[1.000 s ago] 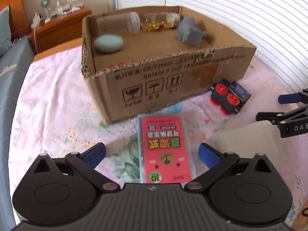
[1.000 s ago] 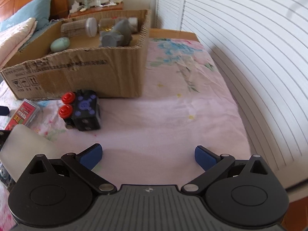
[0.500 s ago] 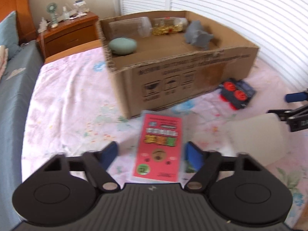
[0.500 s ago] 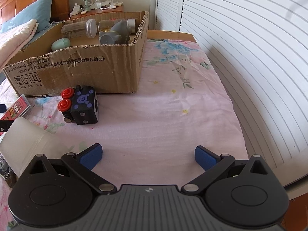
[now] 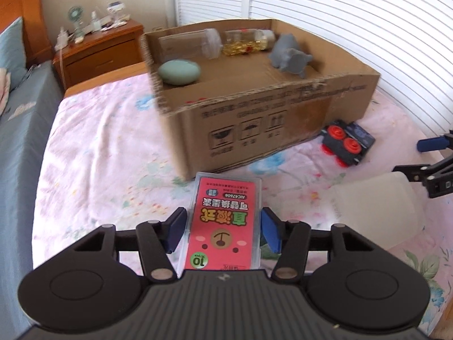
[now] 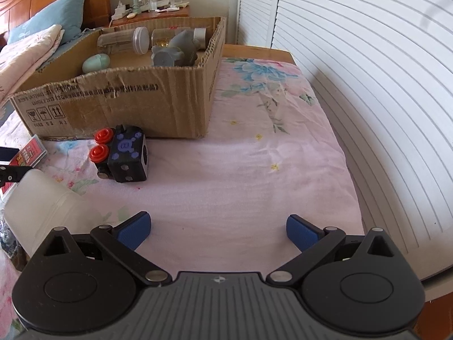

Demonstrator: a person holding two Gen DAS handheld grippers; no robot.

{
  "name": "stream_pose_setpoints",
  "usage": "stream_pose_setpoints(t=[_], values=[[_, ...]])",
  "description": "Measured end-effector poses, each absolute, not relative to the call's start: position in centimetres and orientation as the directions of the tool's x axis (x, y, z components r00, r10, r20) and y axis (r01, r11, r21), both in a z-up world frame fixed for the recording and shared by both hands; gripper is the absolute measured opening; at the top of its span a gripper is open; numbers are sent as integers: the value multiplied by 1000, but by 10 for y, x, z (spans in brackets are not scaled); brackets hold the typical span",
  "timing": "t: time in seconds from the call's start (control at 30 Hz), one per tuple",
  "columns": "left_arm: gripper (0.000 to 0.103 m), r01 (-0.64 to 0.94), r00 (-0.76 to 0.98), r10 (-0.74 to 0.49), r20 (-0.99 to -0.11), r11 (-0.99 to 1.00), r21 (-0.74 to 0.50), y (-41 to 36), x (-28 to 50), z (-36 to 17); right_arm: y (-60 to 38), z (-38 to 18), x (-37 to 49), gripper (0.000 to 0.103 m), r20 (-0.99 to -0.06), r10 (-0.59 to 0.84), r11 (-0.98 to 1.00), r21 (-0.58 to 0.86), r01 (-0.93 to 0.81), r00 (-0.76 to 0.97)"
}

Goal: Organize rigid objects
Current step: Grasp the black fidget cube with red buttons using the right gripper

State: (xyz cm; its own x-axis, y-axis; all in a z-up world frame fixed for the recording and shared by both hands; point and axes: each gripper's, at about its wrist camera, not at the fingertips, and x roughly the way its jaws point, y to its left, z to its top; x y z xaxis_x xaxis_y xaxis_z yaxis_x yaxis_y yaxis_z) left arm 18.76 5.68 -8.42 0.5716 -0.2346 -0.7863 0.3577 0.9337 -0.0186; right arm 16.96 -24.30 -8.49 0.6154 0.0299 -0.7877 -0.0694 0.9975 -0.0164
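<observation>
Left gripper (image 5: 223, 230) closing on the pink packet (image 5: 225, 231), its long axis pointing to 12 o'clock at the box (image 5: 271, 119); right gripper (image 6: 218, 230) released

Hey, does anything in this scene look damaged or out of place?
The cardboard box has a ragged, torn front rim and a creased front wall. The toy car lies outside it on the bed, wheels pointing sideways rather than down.
</observation>
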Motion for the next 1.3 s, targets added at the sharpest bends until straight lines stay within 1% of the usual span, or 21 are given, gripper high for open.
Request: stream_pose_setpoints(t=[0.13,0.27,0.37,0.4,0.43,0.57,0.67,0.77,0.87,0.93,1.1,1.3], values=[[56,328,582,-203,-787,945,-1,66,185,-84,-243,-68,174,103,-771,82,996,34,-87,631],[56,324,581,-203,-788,946,-5,72,184,-84,-228,-52,183,103,-756,162,985,84,-151,634],[57,318,586,-207,-784,948,-12,73,183,-85,-205,-50,196,97,-766,179,976,62,-207,617],[57,316,588,-207,-782,949,-14,73,183,-85,-197,-50,200,91,-770,176,974,46,-221,613],[57,316,589,-208,-781,949,-14,73,183,-85,-190,-52,205,88,-775,172,972,34,-233,608],[57,309,596,-207,-776,951,-16,73,181,-86,-172,-60,224,87,-805,153,971,13,-240,574],[57,314,595,-211,-775,949,-18,73,182,-86,-165,-68,234,83,-824,124,973,-9,-232,553],[57,319,591,-214,-778,948,-18,72,183,-86,-165,-75,240,77,-843,109,977,-9,-215,527],[56,332,585,-222,-780,943,-19,69,183,-85,-165,-76,240,71,-842,102,976,-18,-217,530],[56,333,579,-222,-784,943,-21,68,184,-85,-164,-75,238,55,-840,105,974,-20,-224,532],[56,353,551,-257,-794,934,-58,68,183,-80,-165,-71,233,55,-839,93,968,-50,-247,536],[56,399,542,-263,-798,917,-31,64,176,-68,-172,-58,222,55,-828,116,959,-50,-279,549]])
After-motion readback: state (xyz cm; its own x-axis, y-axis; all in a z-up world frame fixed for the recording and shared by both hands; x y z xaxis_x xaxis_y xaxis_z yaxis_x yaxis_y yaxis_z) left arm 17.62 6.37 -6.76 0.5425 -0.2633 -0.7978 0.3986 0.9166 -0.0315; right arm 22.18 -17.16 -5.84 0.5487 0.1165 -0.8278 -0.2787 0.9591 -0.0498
